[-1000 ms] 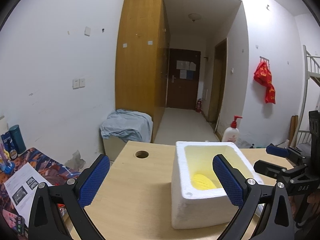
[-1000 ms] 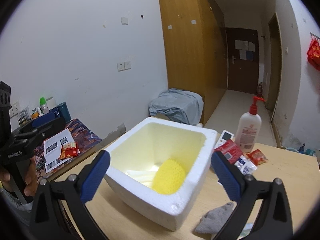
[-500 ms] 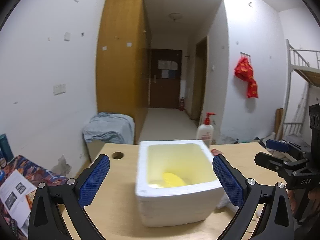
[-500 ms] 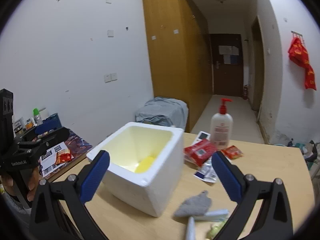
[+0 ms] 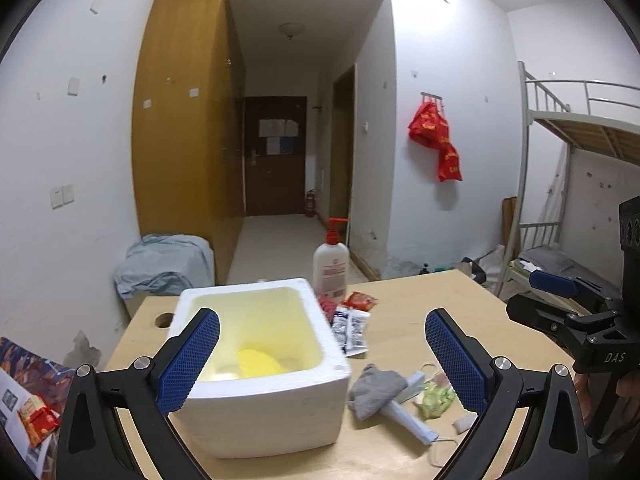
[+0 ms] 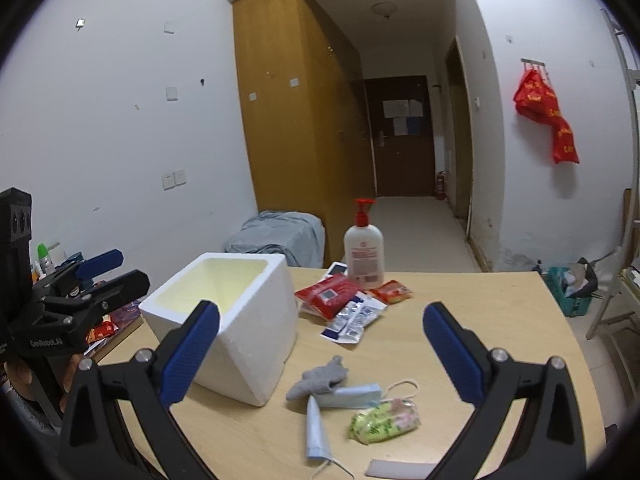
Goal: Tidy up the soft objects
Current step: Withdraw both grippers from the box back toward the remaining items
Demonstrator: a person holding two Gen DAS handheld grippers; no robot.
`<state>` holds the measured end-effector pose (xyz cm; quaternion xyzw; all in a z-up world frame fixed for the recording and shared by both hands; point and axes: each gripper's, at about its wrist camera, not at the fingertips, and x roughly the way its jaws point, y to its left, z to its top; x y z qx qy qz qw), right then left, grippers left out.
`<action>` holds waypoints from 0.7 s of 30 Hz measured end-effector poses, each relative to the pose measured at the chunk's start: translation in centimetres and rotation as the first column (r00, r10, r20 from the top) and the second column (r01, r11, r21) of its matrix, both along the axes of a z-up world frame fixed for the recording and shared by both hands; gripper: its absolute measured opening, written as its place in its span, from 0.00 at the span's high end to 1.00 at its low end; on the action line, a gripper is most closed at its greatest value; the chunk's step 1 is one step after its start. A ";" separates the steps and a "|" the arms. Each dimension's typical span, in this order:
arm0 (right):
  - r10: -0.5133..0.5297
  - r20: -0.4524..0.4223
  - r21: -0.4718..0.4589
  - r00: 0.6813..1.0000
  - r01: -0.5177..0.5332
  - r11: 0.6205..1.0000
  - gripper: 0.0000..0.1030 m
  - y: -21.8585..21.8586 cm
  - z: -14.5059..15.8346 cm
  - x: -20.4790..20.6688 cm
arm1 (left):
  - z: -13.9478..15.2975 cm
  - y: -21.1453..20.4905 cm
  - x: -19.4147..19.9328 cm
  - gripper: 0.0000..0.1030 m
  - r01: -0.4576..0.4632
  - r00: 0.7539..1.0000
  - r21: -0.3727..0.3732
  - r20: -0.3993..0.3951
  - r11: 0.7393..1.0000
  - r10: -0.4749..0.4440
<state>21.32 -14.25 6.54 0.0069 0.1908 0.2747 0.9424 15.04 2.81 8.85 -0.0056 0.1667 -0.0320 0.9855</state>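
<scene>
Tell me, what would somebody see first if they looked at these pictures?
Probably the big white foam box on the wooden table, with a yellow ball lying at its bottom. Next to it lies a little heap of soft things: a grey sock, a blue face mask and a green packet. The left hand-held gripper and right hand-held gripper hang open and empty at the front.

dim, even indoor light — soft shadows | fisheye-bent edges | dark corner vignette
</scene>
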 end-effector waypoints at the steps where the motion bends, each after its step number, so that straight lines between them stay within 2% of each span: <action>1: -0.006 0.003 0.001 1.000 0.006 1.000 0.00 -0.3 0.0 -0.1 | 0.0 -0.2 -0.1 0.00 0.004 1.000 0.001 0.001 1.000 -0.004; 14: -0.067 0.006 0.004 0.998 0.067 0.998 0.00 -2.8 -0.7 -1.8 | -0.6 -1.9 -0.6 0.00 0.066 0.998 -0.023 -0.004 0.998 -0.066; 21: -0.095 0.026 -0.008 0.995 0.095 0.995 0.00 -3.9 -1.1 -3.9 | -1.1 -2.8 -2.0 0.00 0.107 0.994 -0.031 0.018 0.994 -0.107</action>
